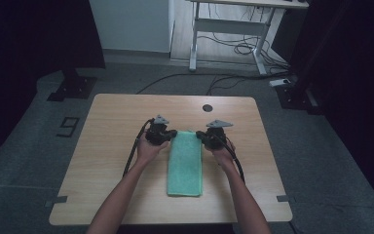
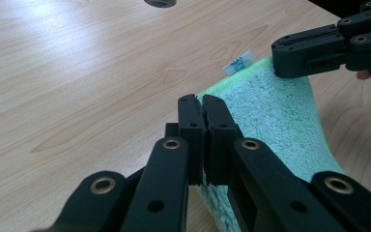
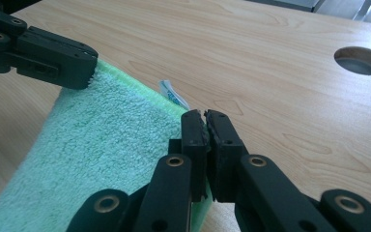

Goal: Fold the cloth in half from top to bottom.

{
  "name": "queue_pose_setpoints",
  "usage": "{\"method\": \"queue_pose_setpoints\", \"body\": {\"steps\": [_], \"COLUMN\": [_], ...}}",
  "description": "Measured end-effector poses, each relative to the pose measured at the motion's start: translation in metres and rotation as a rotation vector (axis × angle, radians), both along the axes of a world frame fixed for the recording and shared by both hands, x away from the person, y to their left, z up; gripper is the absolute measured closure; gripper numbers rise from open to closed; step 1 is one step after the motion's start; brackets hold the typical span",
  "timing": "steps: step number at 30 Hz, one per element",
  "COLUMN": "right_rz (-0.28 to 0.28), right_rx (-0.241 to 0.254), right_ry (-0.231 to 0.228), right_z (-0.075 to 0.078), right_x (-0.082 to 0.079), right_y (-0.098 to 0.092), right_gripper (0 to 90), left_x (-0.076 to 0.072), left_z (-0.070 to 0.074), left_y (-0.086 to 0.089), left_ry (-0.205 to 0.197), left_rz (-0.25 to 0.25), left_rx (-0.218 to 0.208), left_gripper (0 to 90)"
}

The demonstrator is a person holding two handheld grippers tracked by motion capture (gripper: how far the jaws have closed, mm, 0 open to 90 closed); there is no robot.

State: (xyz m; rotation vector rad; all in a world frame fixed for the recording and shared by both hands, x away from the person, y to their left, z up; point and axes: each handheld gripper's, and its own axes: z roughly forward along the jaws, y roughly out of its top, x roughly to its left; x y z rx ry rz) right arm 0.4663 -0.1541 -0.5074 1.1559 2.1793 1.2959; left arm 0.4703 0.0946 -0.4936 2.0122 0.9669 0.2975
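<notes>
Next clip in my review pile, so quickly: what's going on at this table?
A person stands at a wooden table with a gripper in each hand, working on a folded green towel that lies lengthwise in front of them. The left gripper has its jaws shut on one far corner of the towel, and the right gripper has its jaws shut on the other far corner. That far edge is lifted a little off the table, with a small white label showing at it.

Both grippers, the left gripper (image 1: 168, 133) and the right gripper (image 1: 202, 135), were black, with brass-ringed pivot holes, grey three-cornered top plates and trailing black cables; the forearms were bare.
</notes>
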Motion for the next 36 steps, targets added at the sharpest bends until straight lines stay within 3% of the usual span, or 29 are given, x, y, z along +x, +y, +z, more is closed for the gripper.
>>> {"method": "queue_pose_setpoints", "body": {"steps": [9, 15, 36], "right_rz": [0.033, 0.035, 0.105], "right_rx": [-0.005, -0.001, 0.020], "right_ry": [-0.038, -0.042, -0.091], "right_z": [0.004, 0.003, 0.012], "right_x": [-0.012, -0.018, -0.048], "right_y": [0.001, -0.002, -0.003], "right_gripper": [86.1, 86.0, 86.0], "left_x": [-0.013, -0.023, -0.048], "left_z": [0.004, 0.011, 0.012], "left_y": [0.007, 0.003, 0.016], "left_ry": [-0.026, -0.063, -0.116], "left_rz": [-0.015, -0.042, -0.083], "left_rx": [-0.023, -0.005, -0.023], "left_gripper": [87.2, 87.1, 86.5]}}
